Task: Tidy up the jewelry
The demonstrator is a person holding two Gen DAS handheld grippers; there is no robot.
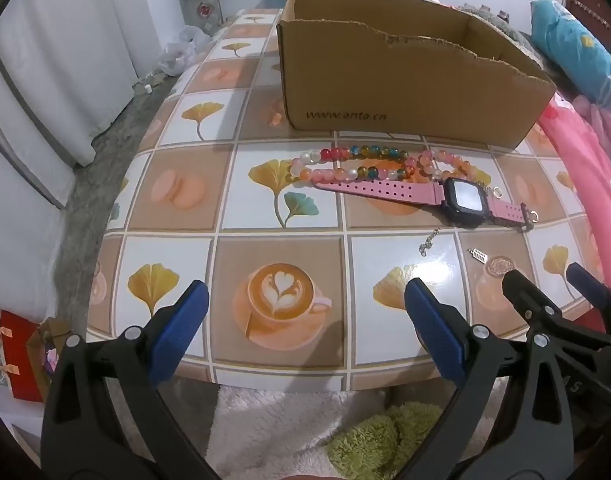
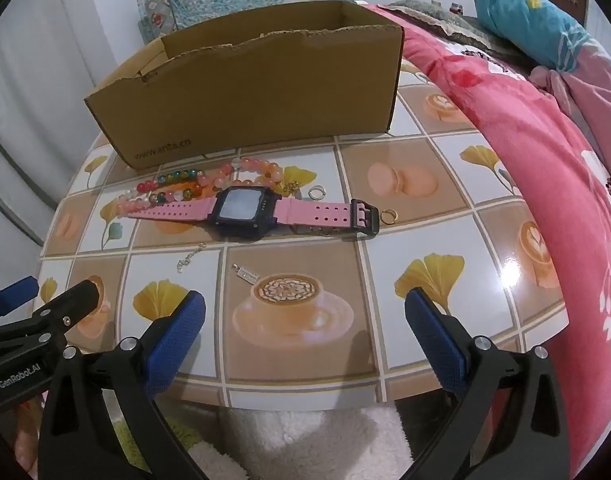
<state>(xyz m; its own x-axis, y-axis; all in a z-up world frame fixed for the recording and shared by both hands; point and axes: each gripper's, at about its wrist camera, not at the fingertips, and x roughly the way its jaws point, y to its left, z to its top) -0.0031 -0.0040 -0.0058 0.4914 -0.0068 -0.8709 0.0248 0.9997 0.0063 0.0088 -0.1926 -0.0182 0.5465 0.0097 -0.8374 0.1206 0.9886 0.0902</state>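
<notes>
Both grippers, left (image 1: 305, 316) and right (image 2: 305, 320), hang released and empty above the table's (image 2: 405, 184) near edge. Pink watch (image 2: 245, 212) and bead bracelets (image 1: 369, 166) lie well ahead, before the cardboard box (image 1: 405, 92).

Home bedroom: pink floral quilt (image 2: 545, 152), blue pillow (image 2: 533, 20), patterned table (image 2: 297, 360).

Pink watch (image 2: 249, 212) flat beside bead bracelets (image 2: 177, 188)
</notes>
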